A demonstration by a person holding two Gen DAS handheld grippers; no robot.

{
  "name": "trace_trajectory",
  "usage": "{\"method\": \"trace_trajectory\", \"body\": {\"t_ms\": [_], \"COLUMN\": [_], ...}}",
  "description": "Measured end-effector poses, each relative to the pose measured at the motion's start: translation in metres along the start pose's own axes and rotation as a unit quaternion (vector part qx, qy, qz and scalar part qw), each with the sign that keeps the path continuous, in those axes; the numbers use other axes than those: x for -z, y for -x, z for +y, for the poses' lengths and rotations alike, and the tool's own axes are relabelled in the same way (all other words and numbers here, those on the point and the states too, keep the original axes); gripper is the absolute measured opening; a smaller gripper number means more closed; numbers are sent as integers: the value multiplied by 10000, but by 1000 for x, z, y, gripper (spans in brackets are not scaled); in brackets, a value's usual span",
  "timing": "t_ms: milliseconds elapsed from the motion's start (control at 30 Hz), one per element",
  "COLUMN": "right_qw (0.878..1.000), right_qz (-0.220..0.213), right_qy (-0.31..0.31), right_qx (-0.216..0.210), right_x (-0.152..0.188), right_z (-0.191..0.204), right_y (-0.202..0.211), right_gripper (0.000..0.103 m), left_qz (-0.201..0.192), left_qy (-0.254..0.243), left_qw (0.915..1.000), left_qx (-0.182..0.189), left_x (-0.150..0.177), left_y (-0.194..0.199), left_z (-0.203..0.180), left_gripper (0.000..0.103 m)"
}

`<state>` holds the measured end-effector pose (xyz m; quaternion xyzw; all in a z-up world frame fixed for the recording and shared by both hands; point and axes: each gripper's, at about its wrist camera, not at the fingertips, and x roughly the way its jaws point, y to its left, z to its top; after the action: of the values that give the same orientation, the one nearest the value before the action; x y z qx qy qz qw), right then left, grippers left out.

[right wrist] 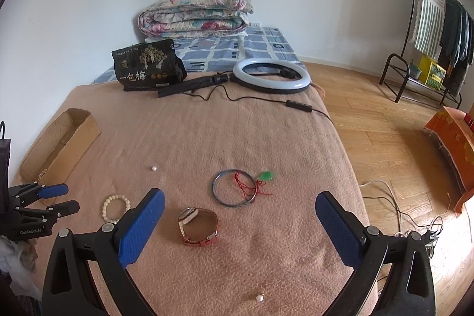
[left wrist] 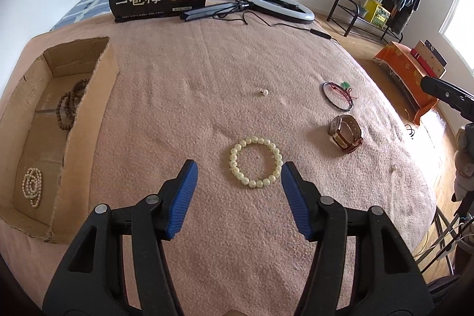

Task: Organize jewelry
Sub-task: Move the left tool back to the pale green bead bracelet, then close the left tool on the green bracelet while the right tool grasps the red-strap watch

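The left claw (left wrist: pixel 239 171) hangs with its jaws about half spread and empty, its blue pads flanking the cream bead bracelet (left wrist: pixel 255 162), which lies flat on the pink blanket (left wrist: pixel 189 96) just beyond the tips, nearer the right pad. This looks like the pick-up step for that bracelet: the claw is lined up but no pad touches a bead. The next move calls for a short drop so one pad goes inside the ring and one outside, or both pinch across one side, then a close gentle enough not to roll the beads.

The right claw (right wrist: pixel 240 209) stands wide and empty over the watch (right wrist: pixel 199 226), apparently next in line. At about 1 o'clock from the watch lies a thin bangle (right wrist: pixel 234 187) with red cord and a green pendant (right wrist: pixel 266 175). A loose pearl (right wrist: pixel 259 298) sits near at 6 o'clock, another (right wrist: pixel 153 168) farther at 11.

At 9 to 10 o'clock in the left view, the cardboard box (left wrist: pixel 91 120) already holds a brown bead strand (left wrist: pixel 69 104) and a pearl strand (left wrist: pixel 32 186); the bracelet likely goes there.
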<state>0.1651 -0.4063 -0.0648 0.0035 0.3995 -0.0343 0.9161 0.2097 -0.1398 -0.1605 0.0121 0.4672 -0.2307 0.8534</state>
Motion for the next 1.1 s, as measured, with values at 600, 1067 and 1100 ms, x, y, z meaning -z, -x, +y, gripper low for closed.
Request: {"method": "trace_trajectory", "body": {"t_ms": [600,1067,1100], "right_qw": [9889,9788,9784], "right_qz": [1246,1783,1812], "right_qy": [-361,-418,-408], "right_qx": [-723,-913,-911], "right_x": [26,35,36], "right_z": [-4,5,6], "right_y": [-82,-118,-119], "right_gripper": [53,33,33], "left_qz": [480,551,547], "left_qy": [61,100,115], "left_qw": [9988,9983,9983], "left_qx": [-18,-153,-171], "left_x": [-3,-5,-6], "left_y": [-57,-76,-76], "left_z": [2,7,7], "left_gripper": [27,10,9]}}
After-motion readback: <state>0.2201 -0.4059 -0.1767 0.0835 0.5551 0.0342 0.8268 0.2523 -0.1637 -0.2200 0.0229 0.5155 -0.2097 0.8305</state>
